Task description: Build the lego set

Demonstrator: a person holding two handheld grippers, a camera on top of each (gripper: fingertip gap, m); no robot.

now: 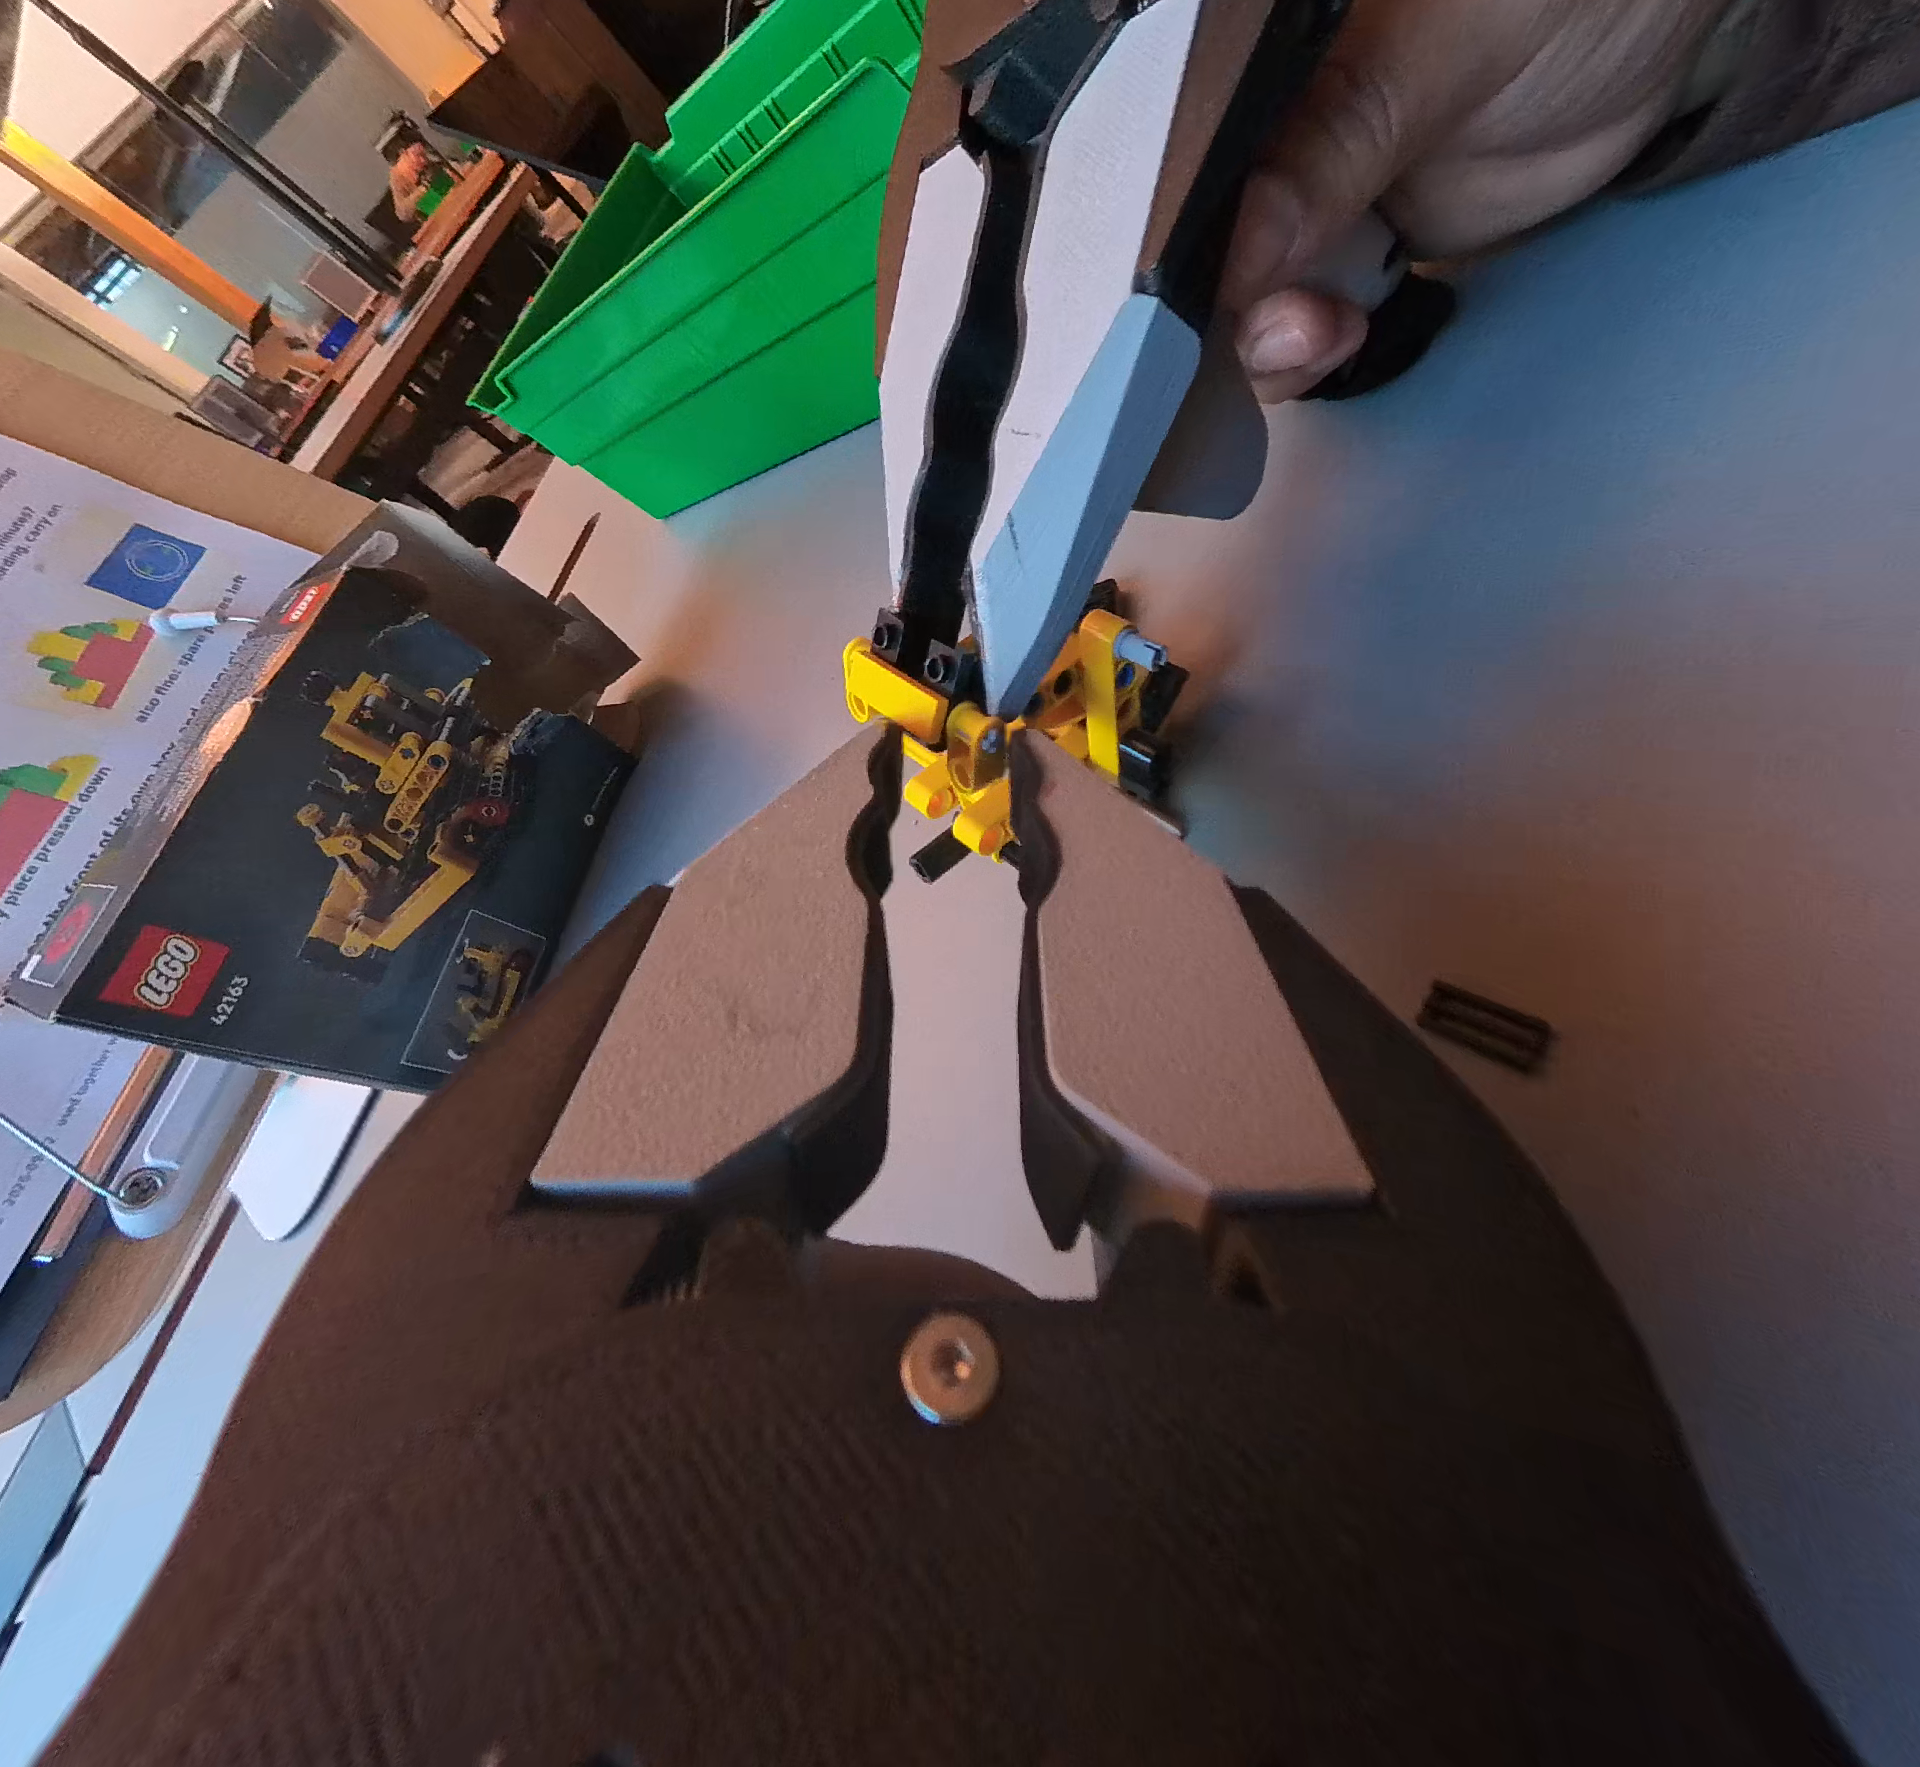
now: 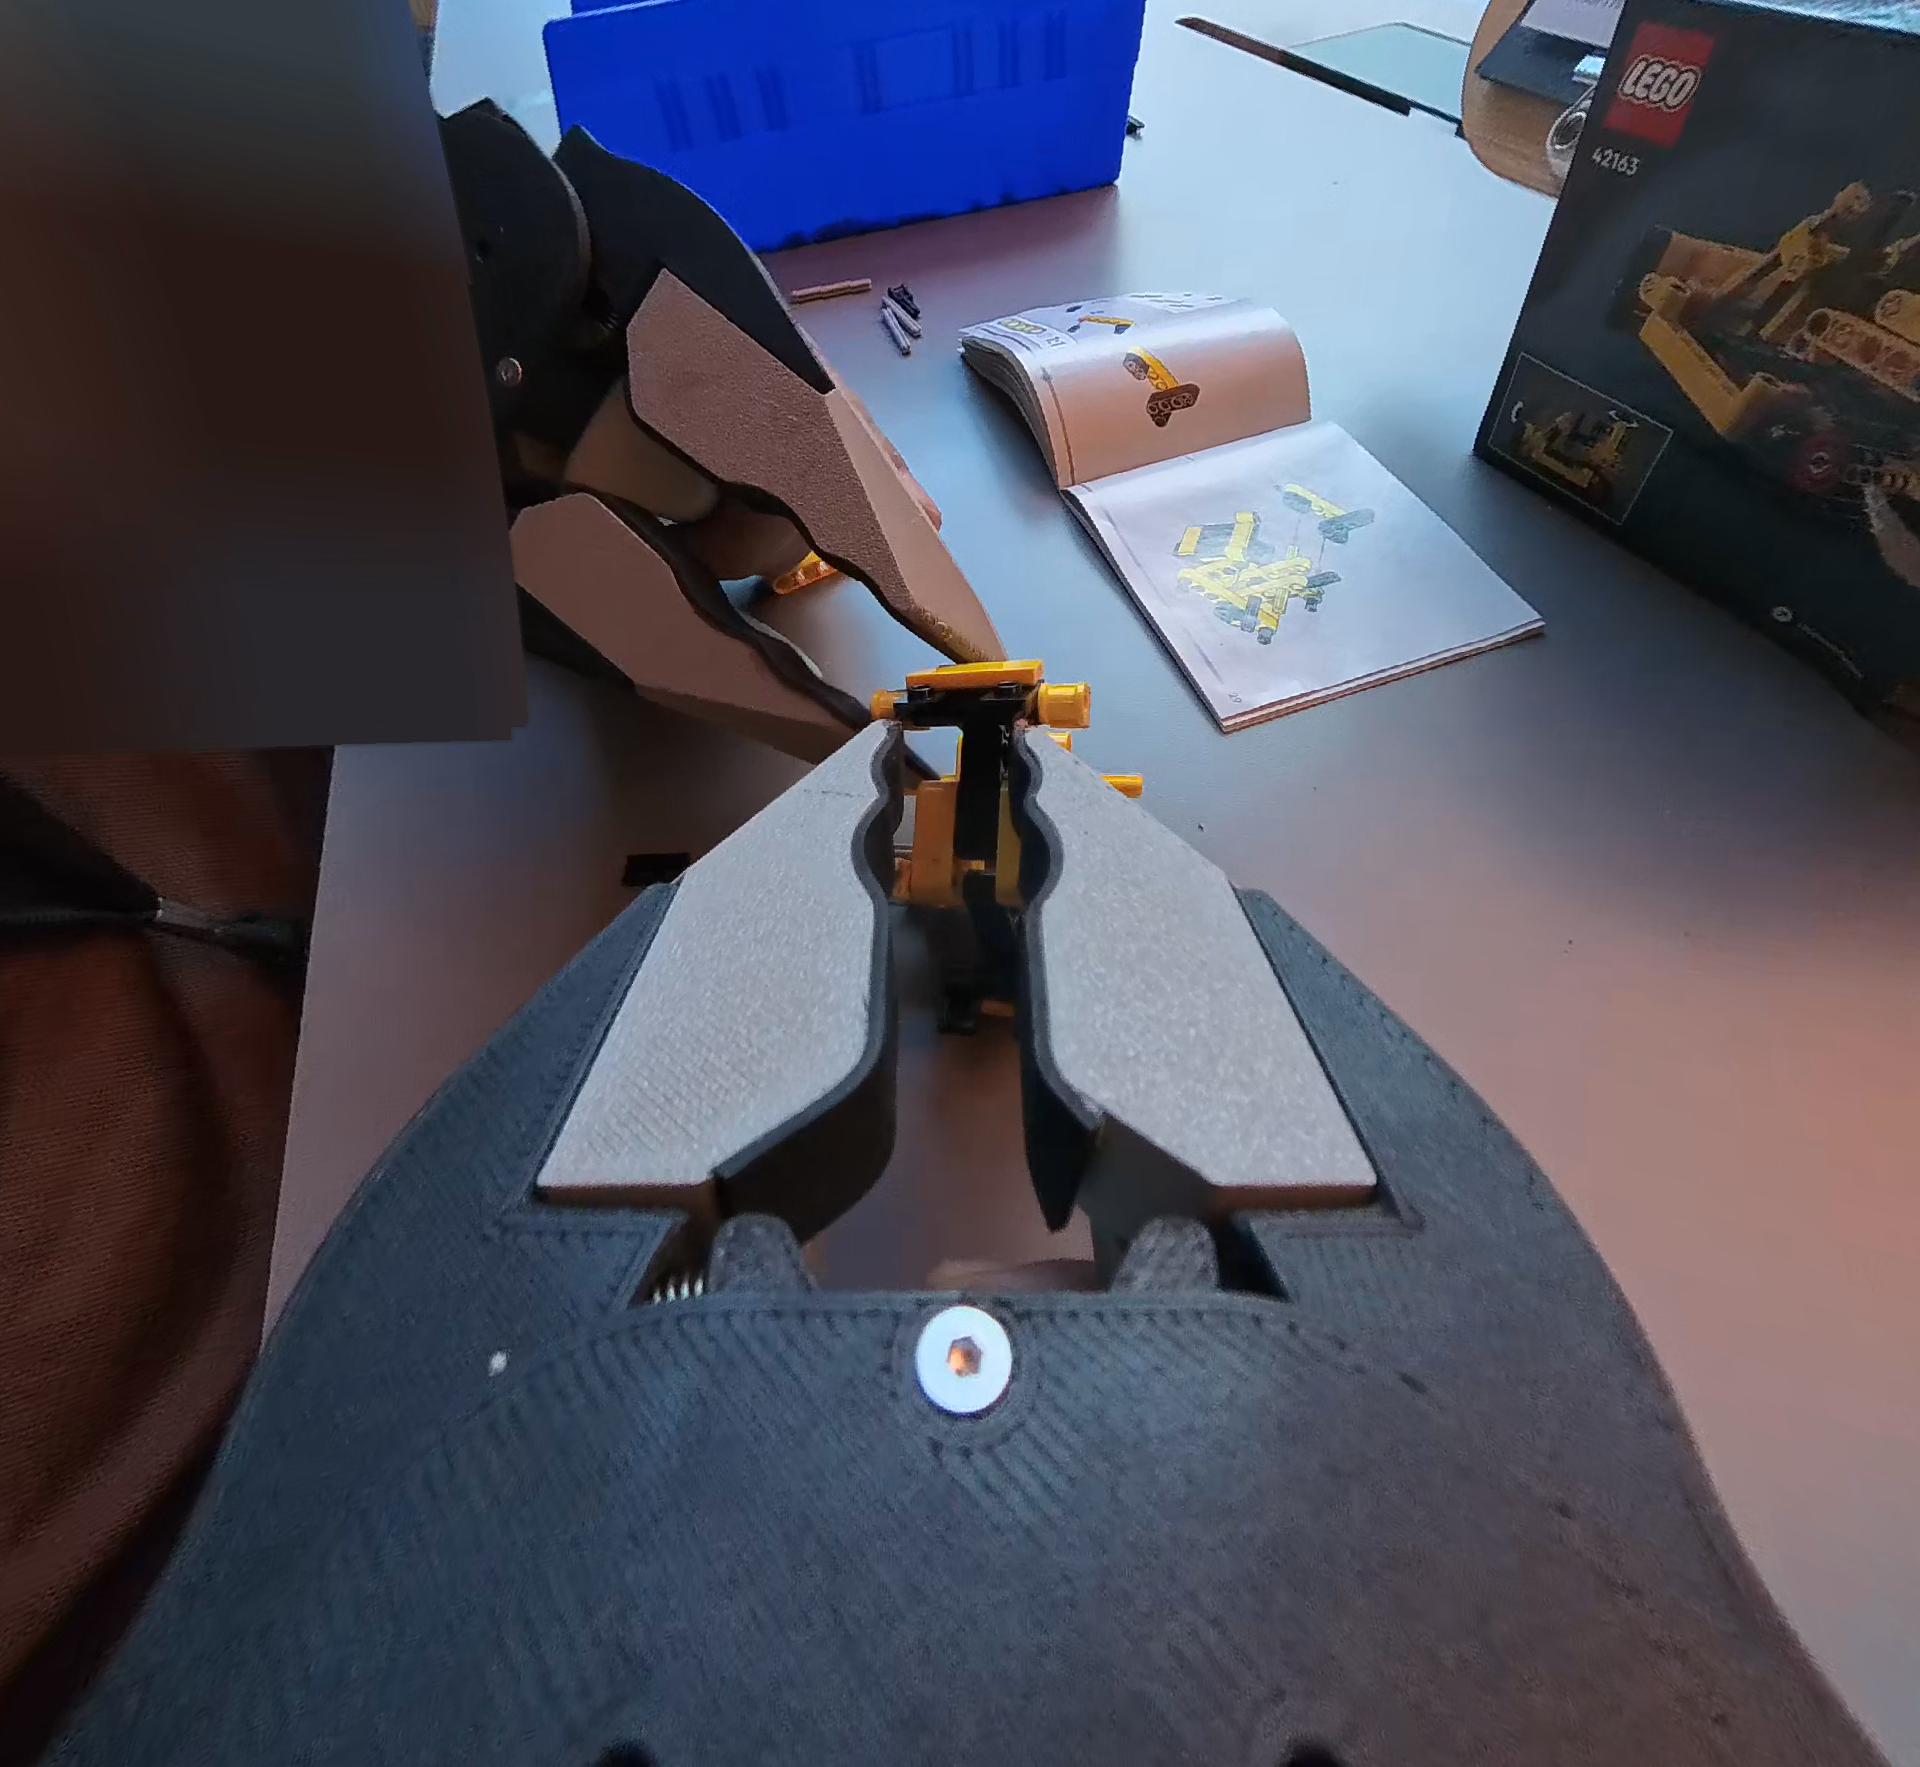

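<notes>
A small yellow and black lego assembly (image 1: 971, 777) sits just above the grey table (image 1: 1558, 678), held between both grippers. In the left wrist view my left gripper (image 1: 954, 746) is closed on a yellow connector at its near end. The right gripper (image 1: 961, 668) comes down from above and grips its top. In the right wrist view my right gripper (image 2: 956, 730) is shut on the assembly (image 2: 971, 813), with a black beam between its fingers. The left gripper (image 2: 930, 694) comes in from the left onto the yellow and black top bar. The assembly's underside is hidden.
Green bins (image 1: 727, 263) stand behind. The lego box (image 2: 1745, 315) is at the right and an open instruction booklet (image 2: 1247, 512) lies beside it. A blue bin (image 2: 852, 55) is at the back. Loose black axles (image 1: 1486, 1026) and small black parts (image 2: 902, 315) lie on the table. My left and right fingertips are right by each other.
</notes>
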